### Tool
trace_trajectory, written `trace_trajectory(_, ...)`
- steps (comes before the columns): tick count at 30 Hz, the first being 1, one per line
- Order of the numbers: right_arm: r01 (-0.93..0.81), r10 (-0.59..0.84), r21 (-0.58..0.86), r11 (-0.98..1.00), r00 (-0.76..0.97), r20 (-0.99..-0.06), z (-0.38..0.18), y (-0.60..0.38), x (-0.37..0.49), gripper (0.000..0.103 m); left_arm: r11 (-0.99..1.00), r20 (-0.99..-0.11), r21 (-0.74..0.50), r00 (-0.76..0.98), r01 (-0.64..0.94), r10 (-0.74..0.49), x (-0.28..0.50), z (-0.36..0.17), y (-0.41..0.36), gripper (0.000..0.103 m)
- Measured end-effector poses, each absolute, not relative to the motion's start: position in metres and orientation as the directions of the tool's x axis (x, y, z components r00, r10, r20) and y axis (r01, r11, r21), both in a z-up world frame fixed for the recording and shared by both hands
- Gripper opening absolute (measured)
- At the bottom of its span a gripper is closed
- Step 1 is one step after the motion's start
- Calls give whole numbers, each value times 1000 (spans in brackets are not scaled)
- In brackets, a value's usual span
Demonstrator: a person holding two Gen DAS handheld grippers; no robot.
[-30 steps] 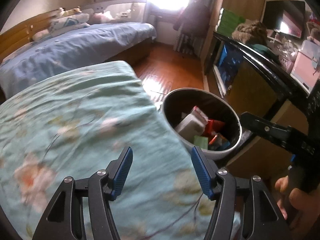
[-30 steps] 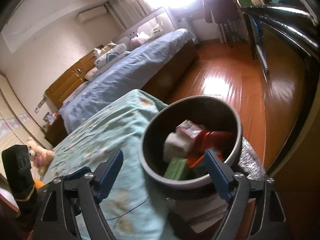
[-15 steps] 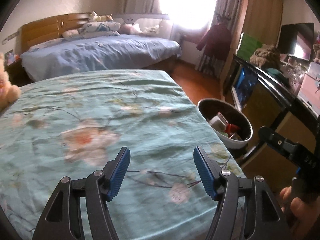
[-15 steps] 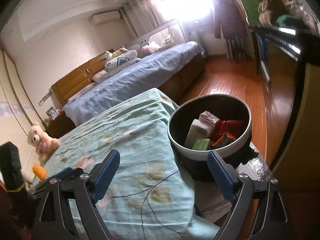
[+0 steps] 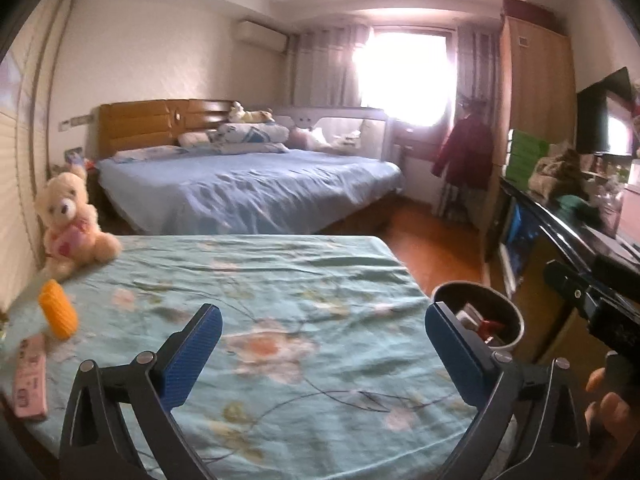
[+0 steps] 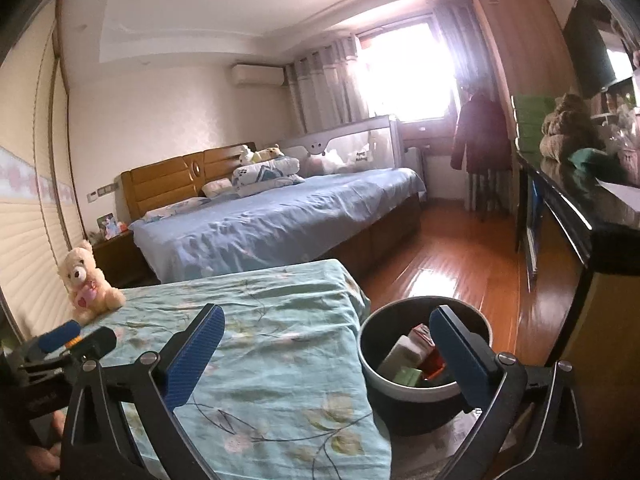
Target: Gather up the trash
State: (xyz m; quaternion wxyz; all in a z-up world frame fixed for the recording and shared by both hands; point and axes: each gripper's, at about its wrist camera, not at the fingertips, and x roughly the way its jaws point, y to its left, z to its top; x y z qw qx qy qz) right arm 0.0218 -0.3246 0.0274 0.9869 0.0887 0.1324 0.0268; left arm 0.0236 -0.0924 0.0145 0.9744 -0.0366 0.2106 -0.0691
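Note:
A round dark trash bin [image 6: 400, 396] with a pale rim stands on the floor at the right corner of the bed and holds several cartons and wrappers [image 6: 406, 354]. It also shows in the left wrist view [image 5: 510, 316]. My left gripper [image 5: 322, 354] is open and empty above the teal floral bedsheet [image 5: 280, 288]. My right gripper [image 6: 326, 354] is open and empty, back from the bin and above the bed corner. An orange object [image 5: 58, 314] and a pink remote [image 5: 30, 376] lie on the sheet at the left.
A cream teddy bear [image 5: 70, 222] sits at the bed's far left. A blue bed [image 5: 248, 188] stands beyond. A dark cabinet [image 6: 568, 216] with clutter runs along the right. Wooden floor [image 6: 452, 276] lies between them.
Both grippers have pulled up and back from the bin and turned left. The bin now looks smaller and lower right. The teddy, orange object and remote have come into view.

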Motion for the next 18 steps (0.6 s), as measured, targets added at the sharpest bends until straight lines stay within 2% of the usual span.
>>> trace_trajectory(8,-40,74,137,990,965,-253,17,-310,18,103,997,-375,-40,924,61,-71,4,14,-101,102)
trace_trajectory(18,-38,76,135,990,953,-292,10,-308,26,103,999,-382,-19,923,48,-52,18,9,-105,102)
